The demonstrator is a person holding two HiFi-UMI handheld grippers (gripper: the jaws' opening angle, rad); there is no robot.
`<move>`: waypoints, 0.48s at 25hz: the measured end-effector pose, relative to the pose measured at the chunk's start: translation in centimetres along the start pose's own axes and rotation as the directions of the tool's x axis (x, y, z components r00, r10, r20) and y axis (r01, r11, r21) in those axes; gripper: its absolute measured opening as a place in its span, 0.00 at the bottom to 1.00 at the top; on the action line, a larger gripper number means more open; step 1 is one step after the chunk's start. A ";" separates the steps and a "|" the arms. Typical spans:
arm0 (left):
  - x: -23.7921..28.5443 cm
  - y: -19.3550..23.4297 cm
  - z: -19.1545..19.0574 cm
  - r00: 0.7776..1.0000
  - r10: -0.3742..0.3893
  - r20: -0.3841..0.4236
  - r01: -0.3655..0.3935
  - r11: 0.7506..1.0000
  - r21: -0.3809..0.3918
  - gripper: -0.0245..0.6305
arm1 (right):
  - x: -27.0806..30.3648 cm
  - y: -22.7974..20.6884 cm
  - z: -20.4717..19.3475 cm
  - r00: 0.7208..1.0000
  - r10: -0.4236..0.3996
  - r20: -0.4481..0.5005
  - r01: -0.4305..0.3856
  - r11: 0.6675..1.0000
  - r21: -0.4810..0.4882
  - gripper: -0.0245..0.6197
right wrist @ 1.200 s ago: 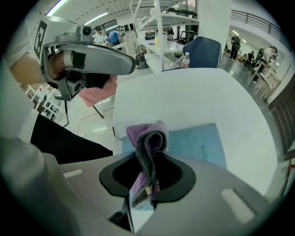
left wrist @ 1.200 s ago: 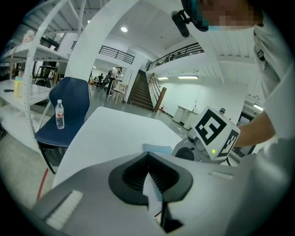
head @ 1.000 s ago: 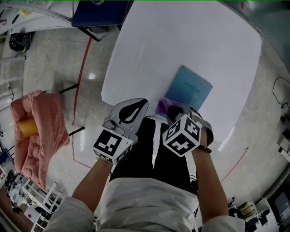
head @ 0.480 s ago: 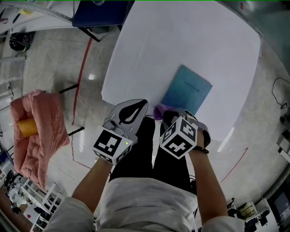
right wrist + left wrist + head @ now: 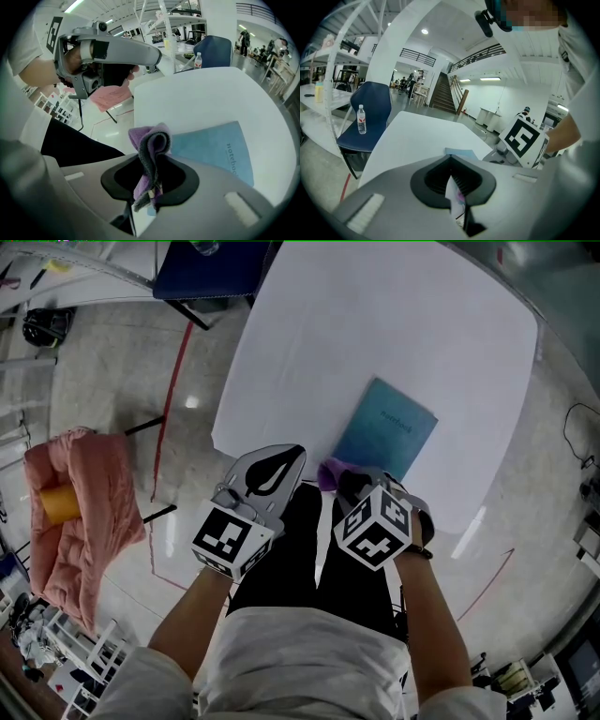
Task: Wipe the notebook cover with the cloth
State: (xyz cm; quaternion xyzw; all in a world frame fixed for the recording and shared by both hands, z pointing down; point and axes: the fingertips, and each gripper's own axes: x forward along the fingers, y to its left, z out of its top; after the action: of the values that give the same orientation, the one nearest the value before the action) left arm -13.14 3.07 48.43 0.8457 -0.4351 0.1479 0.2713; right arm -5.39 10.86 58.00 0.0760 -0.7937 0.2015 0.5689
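A teal notebook (image 5: 386, 427) (image 5: 211, 147) lies flat near the front edge of the white table (image 5: 375, 324). My right gripper (image 5: 345, 480) (image 5: 151, 182) is shut on a folded purple cloth (image 5: 329, 472) (image 5: 149, 143), which sticks up from its jaws. It hovers just off the notebook's near left corner, at the table edge. My left gripper (image 5: 281, 465) (image 5: 457, 202) is shut with nothing in it, held beside the right one over the front edge. The notebook's corner (image 5: 461, 152) shows just past its jaws.
A blue chair (image 5: 202, 268) with a water bottle (image 5: 361, 119) on its seat stands at the table's far left. Pink fabric with an orange cylinder (image 5: 56, 504) sits on the floor to the left. Red tape lines (image 5: 167, 399) run along the floor.
My right gripper and the cloth have drawn slightly back and left, away from the notebook's near corner. The left gripper has stayed still.
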 end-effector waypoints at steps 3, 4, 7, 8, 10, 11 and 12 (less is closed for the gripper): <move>0.0 -0.1 0.4 1.000 0.001 -0.002 -0.001 1.000 0.012 0.04 | -0.4 -0.3 0.1 1.000 0.004 0.028 -0.004 1.000 0.006 0.20; 0.0 -0.2 0.6 1.000 0.001 -0.002 -0.001 1.000 0.016 0.04 | -0.6 -0.4 0.2 0.999 0.004 0.042 -0.005 1.000 0.013 0.20; 0.0 -0.5 1.2 1.000 -0.002 -0.001 0.002 1.000 0.026 0.04 | -1.4 -0.8 0.5 0.996 0.002 0.093 -0.006 0.999 0.033 0.20; 0.1 -0.6 1.4 1.000 -0.004 0.001 0.004 1.000 0.029 0.04 | -1.7 -0.9 0.6 0.994 0.001 0.109 -0.006 0.999 0.040 0.20; 0.3 -0.9 1.9 1.000 -0.009 0.008 0.009 0.999 0.037 0.04 | -2.4 -1.2 0.8 0.990 -0.006 0.144 -0.002 0.998 0.060 0.20; 0.4 -1.1 2.2 1.000 -0.012 0.010 0.011 0.999 0.040 0.04 | -2.8 -1.4 0.9 0.986 -0.013 0.167 0.001 0.997 0.074 0.20; 0.5 -1.4 2.5 1.000 -0.015 0.012 0.014 0.999 0.043 0.04 | -3.3 -1.7 1.1 0.981 -0.022 0.193 0.005 0.996 0.088 0.20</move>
State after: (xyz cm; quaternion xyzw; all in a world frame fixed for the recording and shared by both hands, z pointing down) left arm -11.67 1.93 46.23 0.8554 -0.4273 0.1498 0.2515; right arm -4.60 8.54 54.97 0.1254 -0.8353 0.2235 0.4864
